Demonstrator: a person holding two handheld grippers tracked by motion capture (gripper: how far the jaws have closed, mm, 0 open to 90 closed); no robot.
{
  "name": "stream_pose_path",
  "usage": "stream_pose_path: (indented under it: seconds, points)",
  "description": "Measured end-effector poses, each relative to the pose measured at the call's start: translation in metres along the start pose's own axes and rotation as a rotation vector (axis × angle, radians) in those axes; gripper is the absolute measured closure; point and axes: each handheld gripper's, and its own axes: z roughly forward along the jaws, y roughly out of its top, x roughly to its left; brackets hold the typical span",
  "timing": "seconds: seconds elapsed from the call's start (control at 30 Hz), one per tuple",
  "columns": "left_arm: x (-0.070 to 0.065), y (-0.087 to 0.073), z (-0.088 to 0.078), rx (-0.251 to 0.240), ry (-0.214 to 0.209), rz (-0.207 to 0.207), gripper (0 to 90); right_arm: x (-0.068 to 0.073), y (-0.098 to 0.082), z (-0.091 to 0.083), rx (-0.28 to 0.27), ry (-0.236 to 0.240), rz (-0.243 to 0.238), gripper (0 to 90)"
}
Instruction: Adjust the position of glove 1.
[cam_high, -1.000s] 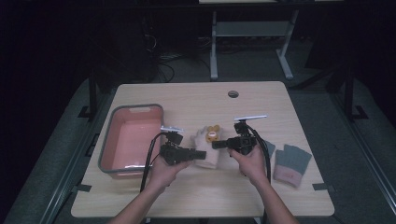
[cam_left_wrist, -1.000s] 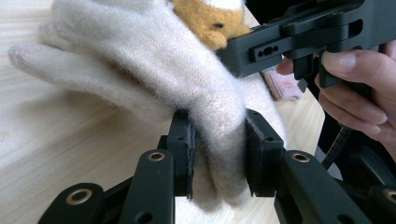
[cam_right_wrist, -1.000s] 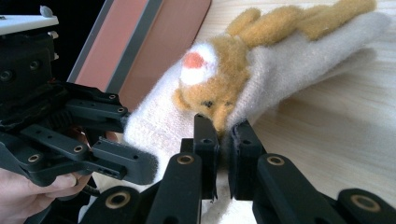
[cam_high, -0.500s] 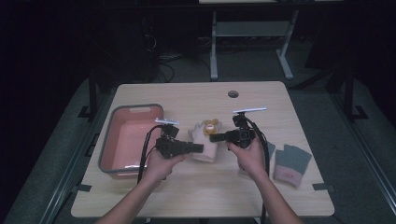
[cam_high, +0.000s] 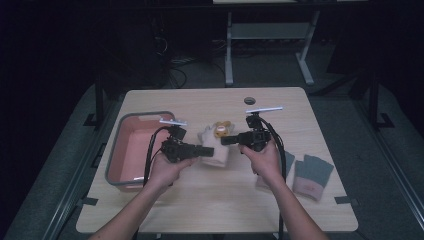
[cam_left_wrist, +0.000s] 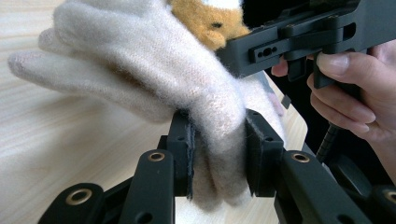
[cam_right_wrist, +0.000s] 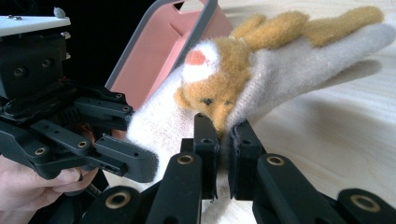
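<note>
The left gripper (cam_left_wrist: 218, 154) is clamping down on a fuzzy cream glove (cam_left_wrist: 154, 79), with the wool bunching up between the two black jaws and a bit of it hanging down below them. The rest of the glove is spreading up and off to the left above the jaws. An orange plush bit (cam_left_wrist: 210, 21) is sitting on it, high above the jaws. To the upper right, the right gripper (cam_left_wrist: 299, 39) is pressing into the glove, with a hand (cam_left_wrist: 355, 93) squeezing its trigger. The light wooden table (cam_left_wrist: 70, 140) is lying under it all.

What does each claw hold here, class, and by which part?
Both grip the cream glove: the left claw pinches its fluffy cuff end, the right claw its edge beside the orange plush animal.
</note>
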Motion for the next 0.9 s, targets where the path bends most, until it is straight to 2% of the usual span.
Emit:
stream_pose_path:
  seconds: [0.5,0.6,0.7,0.9]
  points:
    - [0.005,0.016,-0.019,-0.02,0.007,0.016,67.1,0.014,0.021,0.003,0.007,0.005,-0.03,83.5]
    - [0.006,0.019,-0.024,-0.027,0.014,0.008,67.1,0.018,0.027,0.006,0.007,0.007,-0.038,83.5]
    - [0.008,0.021,-0.029,-0.027,0.019,0.022,67.1,0.021,0.032,0.008,0.009,0.011,-0.045,83.5]
    - [0.01,0.024,-0.038,-0.036,0.023,0.011,67.1,0.026,0.038,0.013,0.011,0.02,-0.058,83.5]
